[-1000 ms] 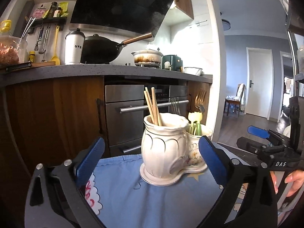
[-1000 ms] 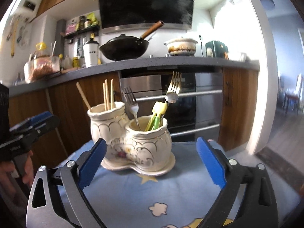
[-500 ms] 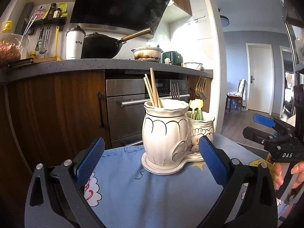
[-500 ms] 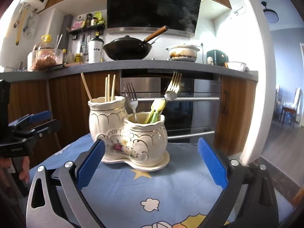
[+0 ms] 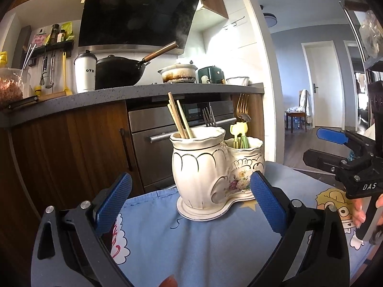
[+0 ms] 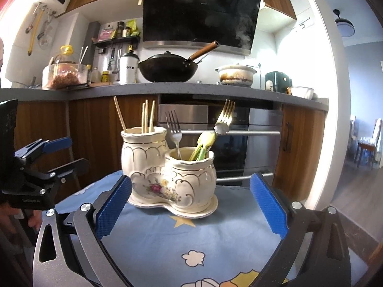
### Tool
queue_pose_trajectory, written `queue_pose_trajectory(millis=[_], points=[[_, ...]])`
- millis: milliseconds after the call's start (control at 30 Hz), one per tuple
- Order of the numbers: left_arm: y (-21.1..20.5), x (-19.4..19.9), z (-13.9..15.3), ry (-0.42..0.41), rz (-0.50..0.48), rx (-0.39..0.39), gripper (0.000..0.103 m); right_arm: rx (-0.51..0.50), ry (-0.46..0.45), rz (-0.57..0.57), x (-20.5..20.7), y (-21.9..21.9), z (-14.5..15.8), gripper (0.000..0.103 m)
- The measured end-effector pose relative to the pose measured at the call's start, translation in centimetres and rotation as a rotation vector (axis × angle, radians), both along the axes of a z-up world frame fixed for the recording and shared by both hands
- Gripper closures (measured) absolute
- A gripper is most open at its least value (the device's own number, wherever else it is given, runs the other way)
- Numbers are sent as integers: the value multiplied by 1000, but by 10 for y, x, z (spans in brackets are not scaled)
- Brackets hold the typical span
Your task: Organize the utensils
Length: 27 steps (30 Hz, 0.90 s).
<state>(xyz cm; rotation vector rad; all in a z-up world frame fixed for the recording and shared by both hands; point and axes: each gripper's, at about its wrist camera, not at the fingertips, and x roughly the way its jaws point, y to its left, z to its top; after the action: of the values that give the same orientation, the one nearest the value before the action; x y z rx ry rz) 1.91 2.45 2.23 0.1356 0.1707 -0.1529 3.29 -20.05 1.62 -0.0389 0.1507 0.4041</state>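
Left wrist view: left gripper (image 5: pixel 190 199) jaws spread wide, nothing between the blue pads (image 5: pixel 112 202), hovering over the blue cartoon-print cloth (image 5: pixel 191 246). Double ceramic utensil holder (image 5: pixel 210 167) sits on the cloth straight ahead, on its own white base, roughly centred between the pads but beyond them, not touching. Taller pot on the near side holds wooden chopsticks (image 5: pixel 178 116) leaning left; shorter pot behind it on the right holds yellow-green handled pieces (image 5: pixel 239 134), a silver fork (image 5: pixel 209 117) and a gold fork (image 5: pixel 243 106), tines up. Right gripper (image 5: pixel 335 148) visible at the right edge, jaws parted, empty, well apart from the holder. Behind: dark counter (image 5: pixel 95 96) with wok (image 5: pixel 119 71), white tumbler (image 5: pixel 85 71), clay pot (image 5: pixel 178 73); steel oven (image 5: pixel 155 143) under it. Right wrist view: right gripper (image 6: pixel 190 199) also released, pads wide, nothing held, above the same cloth (image 6: pixel 191 234). Holder (image 6: pixel 167 172) ahead, near the left pad but beyond it, whether they touch I cannot tell. Here the tall pot is on the left with the chopsticks (image 6: pixel 146 116), short pot on the right with silver fork (image 6: pixel 174 129), gold fork (image 6: pixel 223 116) tilted right, and green handles (image 6: pixel 203 147). Left gripper (image 6: pixel 55 153) at left edge, jaws apart, empty, clear of the holder.
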Motion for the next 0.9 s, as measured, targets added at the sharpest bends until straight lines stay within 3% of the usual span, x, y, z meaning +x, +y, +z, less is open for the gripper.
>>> queue_pose_trajectory(millis=[267,333,400,900], points=[[7,3,0,15,9,-28,5,0,3,2,0,-1,0,5],[8,4,0,17,12,-32,5,15,-45,-64,-9,-5,1,5],[8,5,0,20,12,-35,5,14,-59,-57,-12,-5,2,5],[8,5,0,19,14,-34,5,9,-37,-49,-8,-5,1,5]])
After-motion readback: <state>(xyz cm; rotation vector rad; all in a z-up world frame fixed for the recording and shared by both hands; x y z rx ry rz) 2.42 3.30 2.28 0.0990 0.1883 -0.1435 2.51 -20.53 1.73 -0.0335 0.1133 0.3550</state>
